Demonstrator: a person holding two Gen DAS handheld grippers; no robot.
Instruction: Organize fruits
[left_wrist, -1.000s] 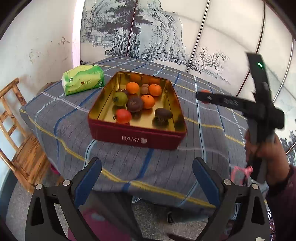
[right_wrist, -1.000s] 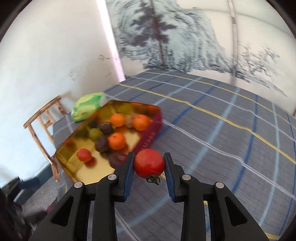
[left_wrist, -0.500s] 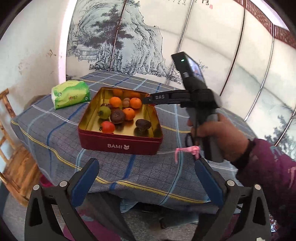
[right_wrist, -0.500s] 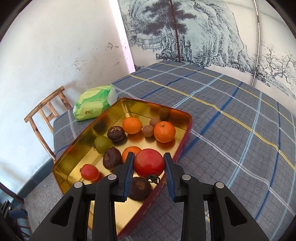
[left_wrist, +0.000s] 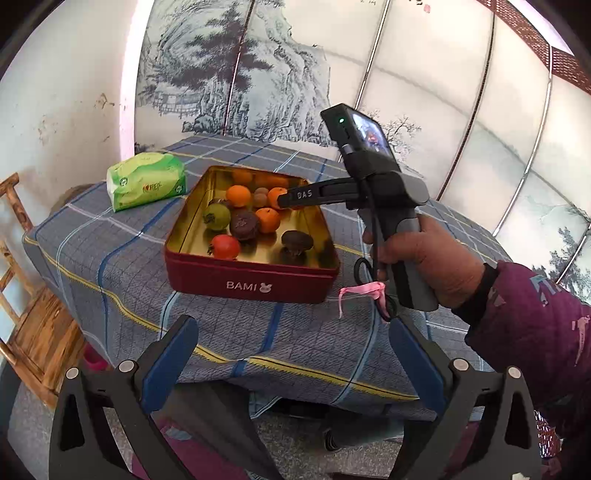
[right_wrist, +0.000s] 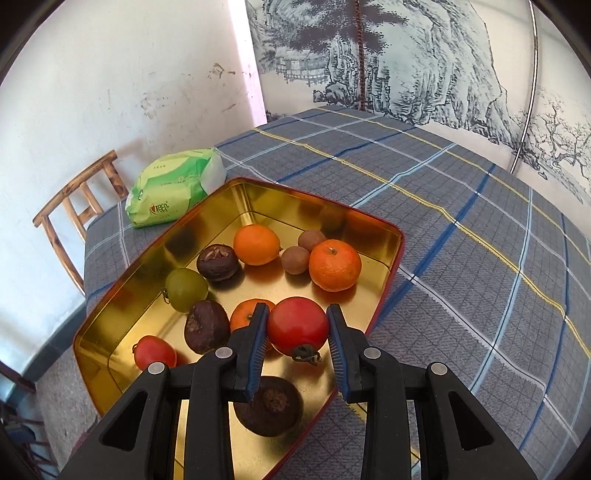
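Note:
A red tin with a gold inside (left_wrist: 251, 286) (right_wrist: 207, 218) stands on the checked tablecloth and holds several fruits: oranges, a green fruit (right_wrist: 185, 284), dark brown fruits and a small red tomato (right_wrist: 154, 352). My right gripper (right_wrist: 297, 338) is shut on a larger red tomato (right_wrist: 297, 325) and holds it above the tin's right side. In the left wrist view the right gripper (left_wrist: 284, 201) reaches over the tin from the right; the tomato is hidden there. My left gripper (left_wrist: 291, 354) is open and empty, before the table's near edge.
A green tissue pack (left_wrist: 146, 181) (right_wrist: 173, 188) lies on the table left of the tin. A wooden chair (left_wrist: 29, 314) (right_wrist: 81, 192) stands at the table's left side. A painted wall runs behind the table.
My right gripper has carried the red tomato from over the cloth to above the tin. The left gripper has drawn back a little, staying open.

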